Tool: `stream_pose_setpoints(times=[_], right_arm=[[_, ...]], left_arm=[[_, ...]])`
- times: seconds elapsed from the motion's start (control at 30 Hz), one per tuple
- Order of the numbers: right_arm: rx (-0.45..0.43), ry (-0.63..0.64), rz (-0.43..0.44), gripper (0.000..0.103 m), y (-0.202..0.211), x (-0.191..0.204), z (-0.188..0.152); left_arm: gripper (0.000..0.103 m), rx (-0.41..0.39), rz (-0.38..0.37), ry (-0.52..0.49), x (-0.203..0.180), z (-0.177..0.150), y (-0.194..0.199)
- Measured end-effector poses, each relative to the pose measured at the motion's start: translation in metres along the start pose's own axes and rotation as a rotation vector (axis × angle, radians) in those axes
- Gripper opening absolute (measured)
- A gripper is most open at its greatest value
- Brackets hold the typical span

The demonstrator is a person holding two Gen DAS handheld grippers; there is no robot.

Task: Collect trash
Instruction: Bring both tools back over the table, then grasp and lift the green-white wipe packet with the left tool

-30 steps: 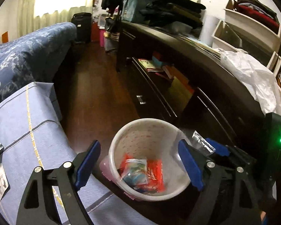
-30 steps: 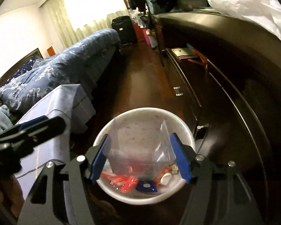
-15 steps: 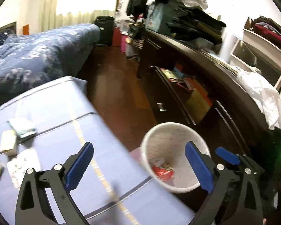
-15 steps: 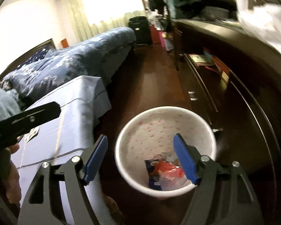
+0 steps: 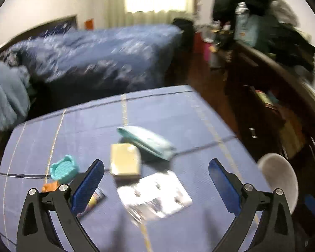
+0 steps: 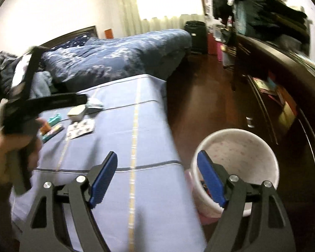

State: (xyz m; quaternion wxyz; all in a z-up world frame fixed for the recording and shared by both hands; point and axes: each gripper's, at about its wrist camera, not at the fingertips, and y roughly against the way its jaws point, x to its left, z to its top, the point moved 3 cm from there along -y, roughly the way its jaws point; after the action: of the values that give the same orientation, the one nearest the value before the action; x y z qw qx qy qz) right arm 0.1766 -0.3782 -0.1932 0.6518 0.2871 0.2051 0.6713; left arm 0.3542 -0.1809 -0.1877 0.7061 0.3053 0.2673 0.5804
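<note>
My left gripper (image 5: 156,183) and right gripper (image 6: 157,177) both have black frames with bright blue finger pads (image 5: 88,185). Under them I see the pale blue bedspread with thin yellow and dark grey stripes (image 5: 170,109). On it lie a small turquoise woven basket (image 5: 63,169), a cream cardboard box (image 5: 125,161), a light teal soft packet (image 5: 146,141), a silvery blister sheet (image 5: 155,194) and something small and orange (image 5: 49,187) (too blurred for me to name). The round white plastic bin (image 6: 240,147) carries faint pink speckles inside. The far bed's navy quilt with a white floral print (image 6: 124,56) sits against dark reddish-brown wooden flooring (image 6: 201,96).
</note>
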Motion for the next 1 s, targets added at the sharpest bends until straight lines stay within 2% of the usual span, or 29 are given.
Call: stream_pose_setpoints(times=[0.1,0.17,0.3,0.37,0.4,0.43,0.47,0.6,0.63,0.8,0.9,1.0], right_arm=[[-0.004,0.026,0.022,0.079,-0.001,0.015,0.004],[-0.002,0.042,0.035,0.079,-0.004,0.023,0.005],[0.007,0.062,0.055,0.079,-0.011,0.032,0.009],[0.011,0.072,0.063,0.079,-0.015,0.037,0.011],[0.012,0.075,0.068,0.079,-0.017,0.038,0.012],[0.012,0.080,0.075,0.079,-0.018,0.041,0.012],[0.010,0.084,0.080,0.079,-0.019,0.043,0.013],[0.006,0.087,0.096,0.079,-0.022,0.052,0.017],[0.007,0.087,0.098,0.079,-0.023,0.054,0.018],[0.003,0.110,0.111,0.079,-0.023,0.066,0.022],[0.010,0.126,0.114,0.079,-0.026,0.073,0.022],[0.014,0.128,0.129,0.079,-0.027,0.082,0.022]], left_arm=[[0.099,0.075,0.011,0.009,0.010,0.012,-0.030],[0.099,0.107,-0.008,-0.006,0.008,0.019,-0.048],[0.099,0.102,0.006,-0.043,0.001,0.026,-0.064],[0.086,0.110,0.016,-0.069,-0.003,0.026,-0.069],[0.067,0.105,0.029,-0.088,-0.005,0.026,-0.071],[0.055,0.103,0.036,-0.099,-0.006,0.024,-0.070],[0.056,0.098,0.041,-0.111,-0.006,0.023,-0.070],[0.039,0.061,0.028,-0.133,-0.008,0.018,-0.063],[0.000,0.050,0.006,-0.126,-0.008,0.020,-0.061],[0.000,-0.030,-0.064,-0.018,0.014,0.027,-0.035],[0.000,-0.090,-0.084,0.037,0.036,0.032,-0.009],[0.000,-0.100,-0.082,0.047,0.050,0.033,0.002]])
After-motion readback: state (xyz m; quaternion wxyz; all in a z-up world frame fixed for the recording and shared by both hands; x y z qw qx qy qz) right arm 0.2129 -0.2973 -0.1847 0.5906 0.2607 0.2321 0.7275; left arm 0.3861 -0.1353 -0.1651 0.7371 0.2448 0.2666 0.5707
